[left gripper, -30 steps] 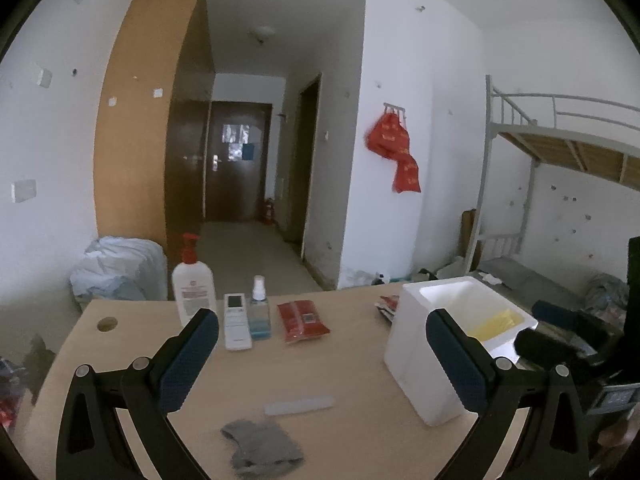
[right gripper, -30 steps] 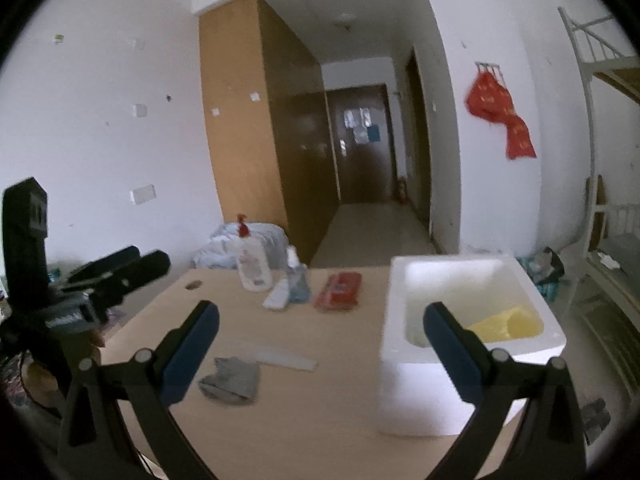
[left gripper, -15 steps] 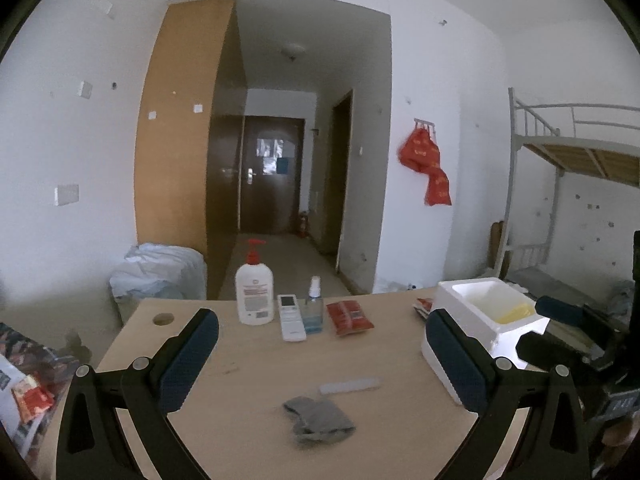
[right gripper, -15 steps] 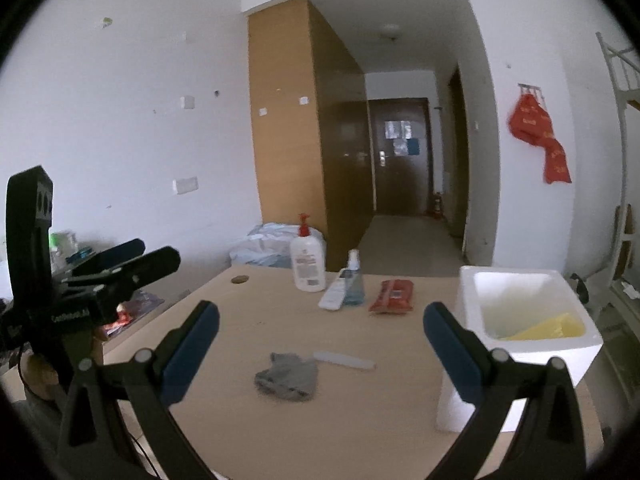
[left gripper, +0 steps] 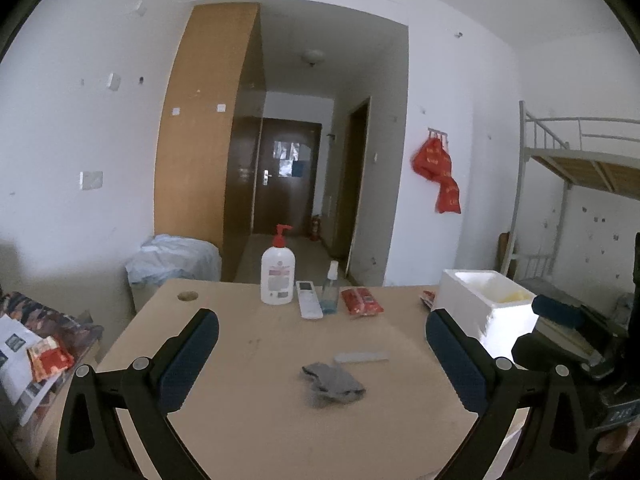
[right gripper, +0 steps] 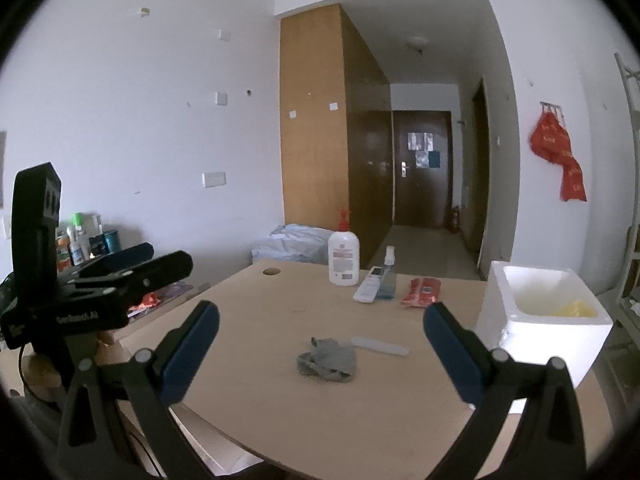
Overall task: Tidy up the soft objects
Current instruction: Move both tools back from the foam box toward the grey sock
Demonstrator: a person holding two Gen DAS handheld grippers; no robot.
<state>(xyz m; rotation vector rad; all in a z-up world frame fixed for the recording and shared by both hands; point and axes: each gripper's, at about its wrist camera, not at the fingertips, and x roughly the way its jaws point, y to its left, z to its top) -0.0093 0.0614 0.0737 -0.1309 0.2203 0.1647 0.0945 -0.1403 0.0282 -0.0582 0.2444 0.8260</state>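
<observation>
**Lining up on the grey cloth**

Left gripper (left gripper: 322,354) and right gripper (right gripper: 321,350) hover with jaws released, holding nothing. The crumpled grey cloth (right gripper: 328,360) lies mid-table (right gripper: 260,320); the white foam box (right gripper: 552,332) stands to its right. Judged next: descend, pinch the cloth, carry it rightward into the box.

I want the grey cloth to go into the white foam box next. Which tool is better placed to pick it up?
Either could, but the right tool looks slightly better placed: the grey cloth lies centred between its open fingers, and the white foam box stands on its side. The left tool is open too, with the cloth just right of centre.
</observation>
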